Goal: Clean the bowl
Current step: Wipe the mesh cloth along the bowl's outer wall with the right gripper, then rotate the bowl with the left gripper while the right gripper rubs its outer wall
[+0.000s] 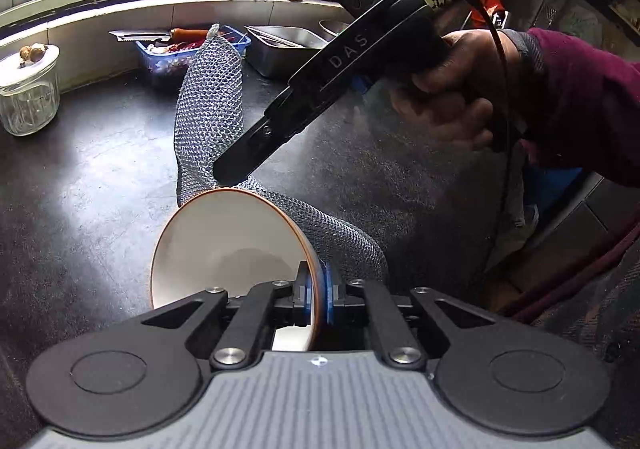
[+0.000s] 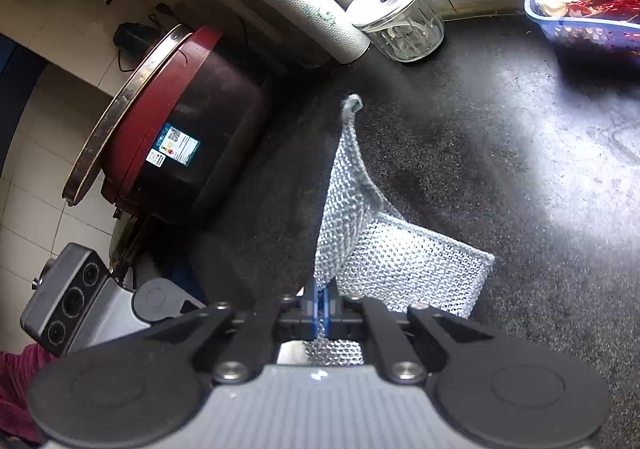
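A white bowl [image 1: 224, 241] with an orange-brown rim is tilted on its side above the dark counter. My left gripper [image 1: 318, 291] is shut on the bowl's rim, one blue pad inside and one outside. A silver mesh scrubbing cloth [image 1: 212, 105] hangs behind and under the bowl. My right gripper [image 1: 224, 173] comes in from the upper right and is shut on this cloth just above the bowl's far rim. In the right wrist view the right gripper [image 2: 320, 307] pinches the mesh cloth [image 2: 384, 249], which drapes forward over the counter.
A glass jar [image 1: 28, 93] with a lid stands at the left. A blue basket [image 1: 188, 53] of food, a knife and a steel tray [image 1: 284, 45] line the back wall. A dark red cooker [image 2: 168, 129] and white roll [image 2: 316, 15] stand left in the right wrist view.
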Available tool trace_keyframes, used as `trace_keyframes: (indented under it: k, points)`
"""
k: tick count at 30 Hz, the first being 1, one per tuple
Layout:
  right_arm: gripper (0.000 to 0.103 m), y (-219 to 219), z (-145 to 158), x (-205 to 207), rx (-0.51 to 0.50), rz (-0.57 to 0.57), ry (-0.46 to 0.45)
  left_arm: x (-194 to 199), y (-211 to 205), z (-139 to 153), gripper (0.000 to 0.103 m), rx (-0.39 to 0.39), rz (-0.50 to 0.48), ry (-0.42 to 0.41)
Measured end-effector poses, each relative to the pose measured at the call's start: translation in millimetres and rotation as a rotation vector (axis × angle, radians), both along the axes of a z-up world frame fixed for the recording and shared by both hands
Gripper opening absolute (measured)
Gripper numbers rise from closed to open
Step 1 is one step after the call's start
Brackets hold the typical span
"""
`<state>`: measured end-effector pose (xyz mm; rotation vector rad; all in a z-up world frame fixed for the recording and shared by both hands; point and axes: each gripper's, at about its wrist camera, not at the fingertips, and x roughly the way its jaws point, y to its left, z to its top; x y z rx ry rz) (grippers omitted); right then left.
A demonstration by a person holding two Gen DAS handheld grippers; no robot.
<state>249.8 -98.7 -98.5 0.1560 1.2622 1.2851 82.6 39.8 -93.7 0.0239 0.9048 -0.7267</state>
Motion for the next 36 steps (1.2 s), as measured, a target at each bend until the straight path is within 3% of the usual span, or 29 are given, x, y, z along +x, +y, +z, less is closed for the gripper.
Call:
trace_keyframes:
  k: [10, 21, 30, 32, 34, 36]
  points:
    - [0.003, 0, -1, -13, -0.001, 0.04, -0.005, 2, 0, -3, 0.007, -0.016, 0.047, 0.046]
    - [0.003, -2, 1, -18, -0.004, 0.064, -0.024, 14, 9, 3, 0.007, -0.064, 0.168, 0.122]
    - [0.003, -2, -1, -17, -0.009, 0.064, -0.027, 18, 6, 6, 0.009, -0.038, 0.205, 0.137]
    - [0.003, -1, -1, -17, -0.012, 0.067, -0.029, 19, 4, 7, 0.01, -0.029, 0.207, 0.137]
    - [0.003, -1, -2, -17, -0.013, 0.066, -0.031, 19, 5, 7, 0.019, -0.039, 0.215, 0.144]
    - [0.003, -1, -3, -16, -0.013, 0.066, -0.031, 19, 8, 9, 0.022, -0.053, 0.234, 0.134]
